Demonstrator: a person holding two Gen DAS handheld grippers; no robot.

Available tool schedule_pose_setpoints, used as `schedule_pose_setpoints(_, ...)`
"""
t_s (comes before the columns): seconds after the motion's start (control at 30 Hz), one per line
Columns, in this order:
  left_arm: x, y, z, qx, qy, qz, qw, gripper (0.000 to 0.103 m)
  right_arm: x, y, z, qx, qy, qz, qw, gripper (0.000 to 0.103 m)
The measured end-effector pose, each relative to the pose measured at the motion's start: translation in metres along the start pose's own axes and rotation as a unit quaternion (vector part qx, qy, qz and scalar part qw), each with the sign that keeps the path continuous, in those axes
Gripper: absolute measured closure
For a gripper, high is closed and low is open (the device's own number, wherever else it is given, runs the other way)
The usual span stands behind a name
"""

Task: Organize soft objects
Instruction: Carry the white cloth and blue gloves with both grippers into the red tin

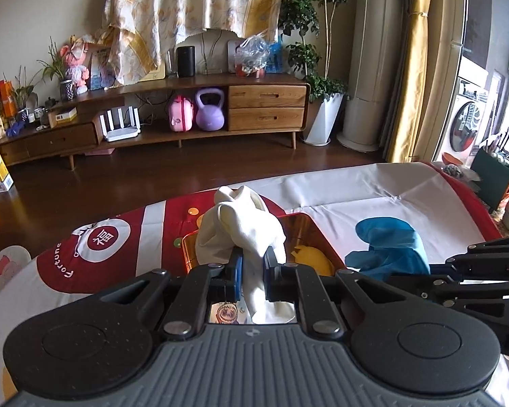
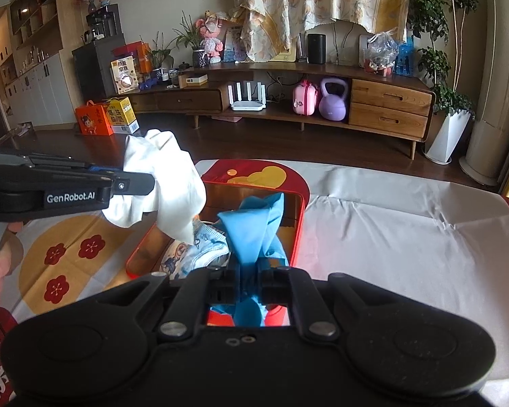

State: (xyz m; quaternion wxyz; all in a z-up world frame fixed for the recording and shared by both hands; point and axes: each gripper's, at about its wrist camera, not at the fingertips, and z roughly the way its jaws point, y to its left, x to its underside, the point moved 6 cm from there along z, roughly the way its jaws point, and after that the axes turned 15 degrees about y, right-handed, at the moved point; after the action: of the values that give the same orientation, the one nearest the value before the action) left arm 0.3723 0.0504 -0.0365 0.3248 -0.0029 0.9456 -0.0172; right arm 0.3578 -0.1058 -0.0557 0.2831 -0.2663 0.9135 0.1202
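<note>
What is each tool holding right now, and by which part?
Left tool pinches the white cloth mid-bunch; right tool pinches the blue cloth near its lower, gathered part.

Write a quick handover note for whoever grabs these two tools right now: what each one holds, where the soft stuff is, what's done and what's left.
Left tool: shut on the white cloth, held above the red tray.
Right tool: shut on the blue cloth, also over the tray.
Tray: sits on the table's white cover; it already holds a printed blue-and-white fabric item and a yellow item.
Done: two items in the tray.
Left: probably lower and release both cloths into the tray, one at a time so the tools don't collide.
</note>
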Motion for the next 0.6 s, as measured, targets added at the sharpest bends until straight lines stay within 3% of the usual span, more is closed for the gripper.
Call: schedule_pose_setpoints(0.6, -0.011, -0.001, 0.063, 0.013, 0.017, -0.006, 0.9998, 0.091, -0.012, 0.008, 0.065, -0.004, 0.034, -0.020, 0.999, 0.096)
